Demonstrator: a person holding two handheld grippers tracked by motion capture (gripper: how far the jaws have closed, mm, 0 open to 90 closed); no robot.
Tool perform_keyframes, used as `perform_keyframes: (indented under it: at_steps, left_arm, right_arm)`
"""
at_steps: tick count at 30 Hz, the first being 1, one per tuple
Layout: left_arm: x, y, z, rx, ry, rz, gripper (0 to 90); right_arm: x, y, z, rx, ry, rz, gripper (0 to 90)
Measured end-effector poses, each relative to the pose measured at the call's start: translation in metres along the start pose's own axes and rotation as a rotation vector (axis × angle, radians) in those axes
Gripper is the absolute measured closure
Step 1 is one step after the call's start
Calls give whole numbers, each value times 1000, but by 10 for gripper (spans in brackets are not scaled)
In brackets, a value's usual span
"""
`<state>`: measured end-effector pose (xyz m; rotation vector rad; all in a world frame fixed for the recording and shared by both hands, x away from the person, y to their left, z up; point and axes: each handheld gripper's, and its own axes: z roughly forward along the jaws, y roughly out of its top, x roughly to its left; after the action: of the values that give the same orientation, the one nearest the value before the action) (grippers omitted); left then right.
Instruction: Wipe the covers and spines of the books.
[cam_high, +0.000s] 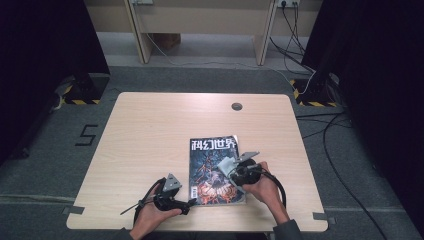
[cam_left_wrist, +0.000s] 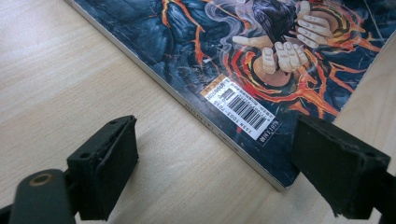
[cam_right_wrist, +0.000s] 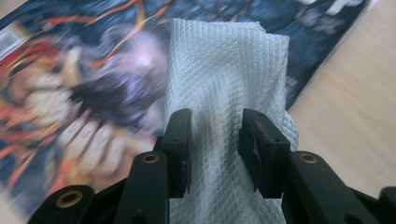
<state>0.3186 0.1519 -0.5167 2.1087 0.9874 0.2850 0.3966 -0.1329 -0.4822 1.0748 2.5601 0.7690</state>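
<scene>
Two grippers work at the table's (cam_high: 150, 130) near edge, where we see the magazine (cam_high: 212, 167) lying flat, right of centre. Our right gripper (cam_right_wrist: 215, 135) has its jaws pinched on a folded white cloth (cam_right_wrist: 229, 70) over the cover. Our left gripper (cam_left_wrist: 210, 158) stands wide open, holding nothing, at the magazine's near left corner.

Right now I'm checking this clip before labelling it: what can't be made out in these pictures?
- Magazine cover art: blurred in the right gripper view; in the high view, the right gripper and its white cloth cover part of it.
- Cloth: its near end is cut off by the bottom edge of the right gripper view.
- Barcode label: print too small to read in the left gripper view.
- Left gripper: jaw tips too small in the high view.
</scene>
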Motion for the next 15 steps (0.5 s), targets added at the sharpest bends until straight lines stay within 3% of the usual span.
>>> perform_keyframes:
  at_steps: [15]
  left_arm:
    - [1,0,0,-1,-7,5,139]
  right_arm:
    - [-37,42,30,5,-65,87,638]
